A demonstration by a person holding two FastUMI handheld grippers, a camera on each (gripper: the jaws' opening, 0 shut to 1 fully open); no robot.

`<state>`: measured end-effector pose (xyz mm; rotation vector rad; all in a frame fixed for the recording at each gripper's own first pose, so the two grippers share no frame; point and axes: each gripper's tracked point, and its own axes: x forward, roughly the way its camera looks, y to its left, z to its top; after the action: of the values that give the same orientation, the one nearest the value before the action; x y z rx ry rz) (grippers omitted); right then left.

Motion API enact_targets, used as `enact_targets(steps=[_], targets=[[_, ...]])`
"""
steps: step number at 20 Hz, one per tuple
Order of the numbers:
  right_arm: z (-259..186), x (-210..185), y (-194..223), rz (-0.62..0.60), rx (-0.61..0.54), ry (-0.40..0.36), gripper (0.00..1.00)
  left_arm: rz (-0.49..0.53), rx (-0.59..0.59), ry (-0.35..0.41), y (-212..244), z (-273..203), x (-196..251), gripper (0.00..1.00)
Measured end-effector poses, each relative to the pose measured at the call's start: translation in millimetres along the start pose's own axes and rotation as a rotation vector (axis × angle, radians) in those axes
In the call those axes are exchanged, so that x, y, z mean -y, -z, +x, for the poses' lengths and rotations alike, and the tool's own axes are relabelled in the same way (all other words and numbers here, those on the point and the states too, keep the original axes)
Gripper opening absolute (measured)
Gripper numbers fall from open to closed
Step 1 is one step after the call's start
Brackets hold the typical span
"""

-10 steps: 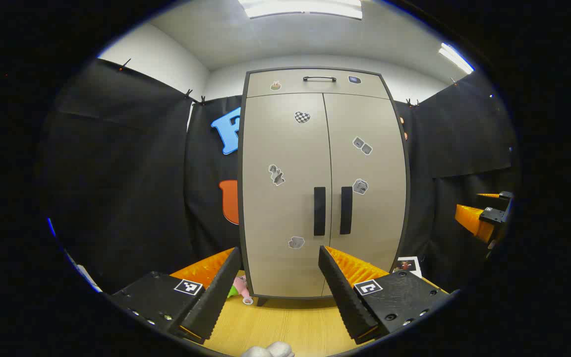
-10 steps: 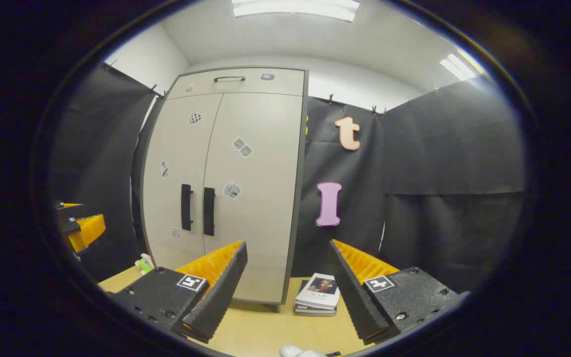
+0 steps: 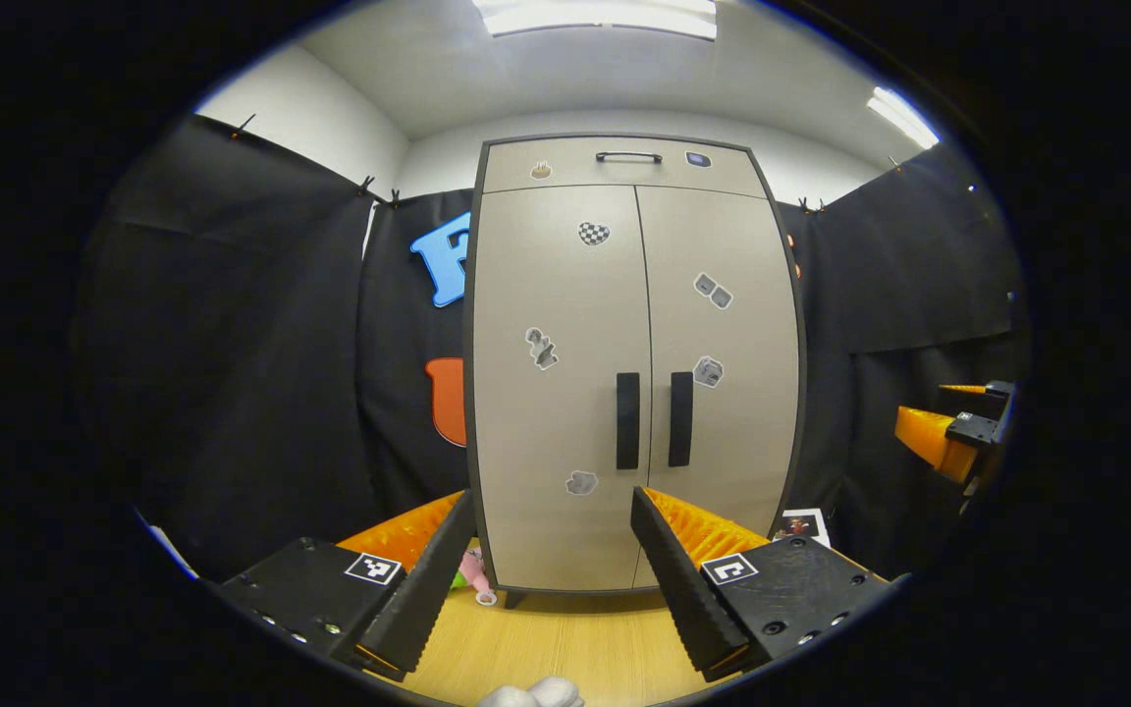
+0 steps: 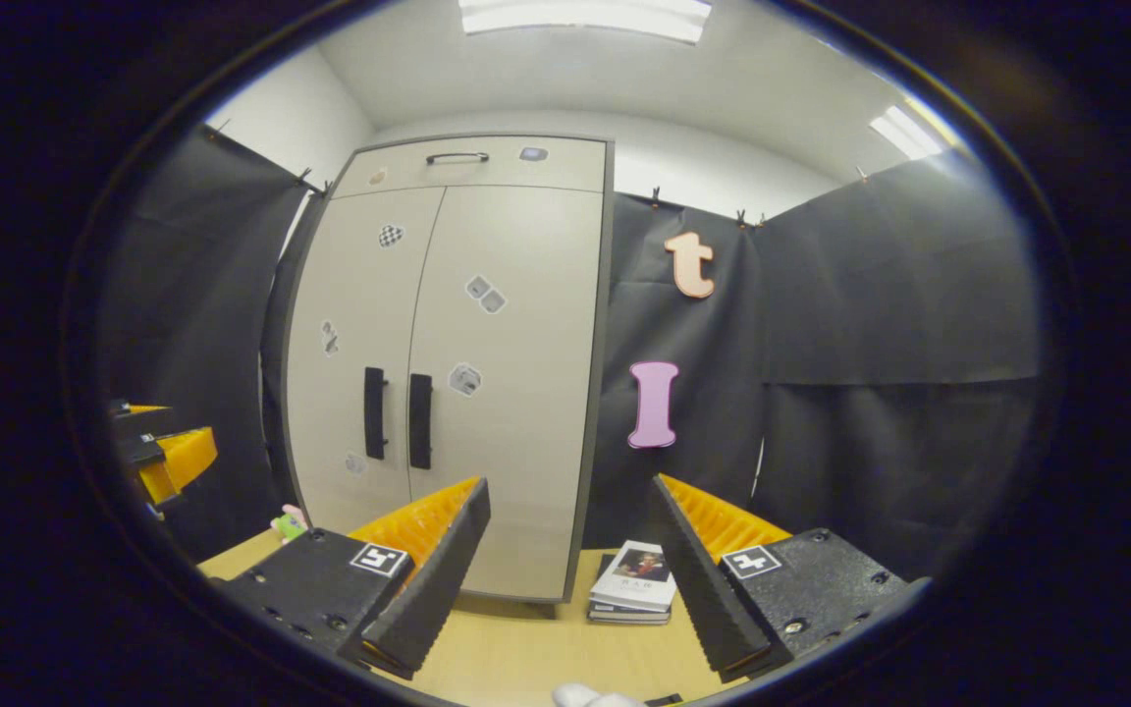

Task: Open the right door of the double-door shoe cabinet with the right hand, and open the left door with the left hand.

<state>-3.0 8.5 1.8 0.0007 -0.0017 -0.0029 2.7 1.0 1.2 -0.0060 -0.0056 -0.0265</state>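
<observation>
Currently the shoe cabinet (image 3: 634, 373) stands on the wooden floor (image 3: 565, 643), right door (image 3: 723, 383) and left door (image 3: 556, 383) closed. Left gripper (image 3: 551, 574) and right gripper (image 4: 570, 570) both gape empty, well short of the handles (image 3: 654, 420).

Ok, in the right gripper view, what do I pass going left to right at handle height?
Left gripper → left door handle → right door handle → sticker → black cloth wall.
</observation>
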Motion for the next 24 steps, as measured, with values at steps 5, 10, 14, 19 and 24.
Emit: enact_targets(steps=[5, 10, 14, 19, 24], targets=[[-4.9, -6.1, 0.4, 0.002, -0.003, 0.0, 1.0, 0.0, -0.01, 0.012, 2.8, -3.7, -2.1, 0.95], [-4.3, -19.5, 1.4, 0.007, -0.016, -0.003, 1.0, 0.003, -0.014, 0.014, 5.5, -10.9, -11.9, 0.95], [6.4, -42.4, 1.1, 0.013, -0.018, -0.006, 1.0, 0.012, -0.036, 0.018, 13.4, -21.4, -22.6, 0.95], [41.5, -88.9, -1.1, 0.039, -0.02, -0.044, 1.0, 0.029, -0.05, -0.002, 22.5, -36.7, -38.4, 0.95], [102.3, -128.0, -1.6, 0.059, -0.035, -0.066, 1.0, 0.041, -0.054, -0.03, 23.0, -44.5, -48.0, 0.95]])
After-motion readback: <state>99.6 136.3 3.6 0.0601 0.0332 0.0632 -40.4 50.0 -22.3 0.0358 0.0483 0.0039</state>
